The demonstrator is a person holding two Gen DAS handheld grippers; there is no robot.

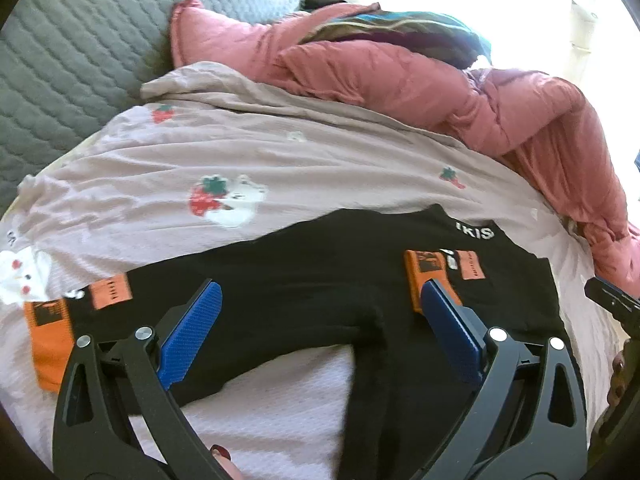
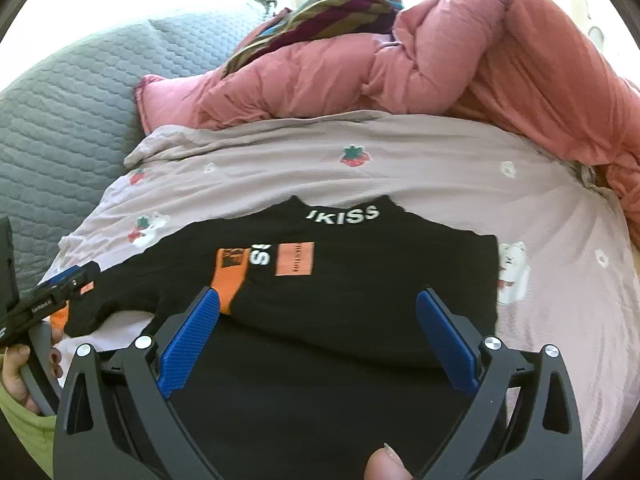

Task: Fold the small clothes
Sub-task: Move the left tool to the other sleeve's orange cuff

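Spread across a bed, a mauve strawberry-print sheet (image 2: pixel 400 152) carries the black top (image 2: pixel 360 280) lettered "IKISS", which lies flat with one sleeve folded over its front, orange patches showing. We hold our left gripper (image 1: pixel 320 312) and right gripper (image 2: pixel 318 320) just above it, both with blue pads wide apart and nothing between them. Behind, a pink quilted duvet (image 2: pixel 480 60) is heaped beside grey quilted bedding (image 1: pixel 80 40).
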